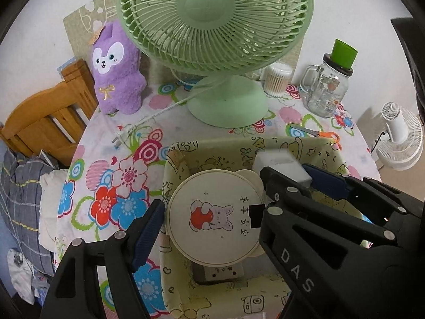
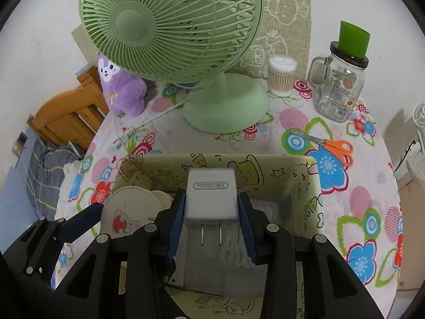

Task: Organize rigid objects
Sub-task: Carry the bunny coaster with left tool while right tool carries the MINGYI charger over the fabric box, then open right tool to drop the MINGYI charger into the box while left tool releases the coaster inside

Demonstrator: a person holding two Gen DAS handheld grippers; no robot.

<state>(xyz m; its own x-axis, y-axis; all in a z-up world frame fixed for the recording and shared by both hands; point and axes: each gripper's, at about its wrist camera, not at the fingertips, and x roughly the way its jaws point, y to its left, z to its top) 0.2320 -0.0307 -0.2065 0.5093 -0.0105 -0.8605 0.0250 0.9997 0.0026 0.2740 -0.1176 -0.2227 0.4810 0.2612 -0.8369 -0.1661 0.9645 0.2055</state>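
My left gripper [image 1: 209,220] is shut on a round cream disc [image 1: 215,218] with a bunny picture, held flat over the left half of a cartoon-print fabric box [image 1: 239,146]. My right gripper [image 2: 211,212] is shut on a white charger plug [image 2: 211,194], prongs pointing back toward the camera, above the middle of the fabric box [image 2: 265,163]. The disc [image 2: 127,212] shows just left of the charger, close beside it. In the left wrist view the charger [image 1: 276,162] hangs at the disc's far right. A white socket strip [image 1: 217,273] lies in the box under the disc.
Behind the box stand a green table fan [image 2: 225,106], a purple plush [image 2: 122,90], a cotton swab tub [image 2: 281,77] and a glass jar with a green cup [image 2: 340,90]. Orange scissors [image 2: 337,147] lie at the right. The fan's plug [image 1: 119,138] lies loose at the left.
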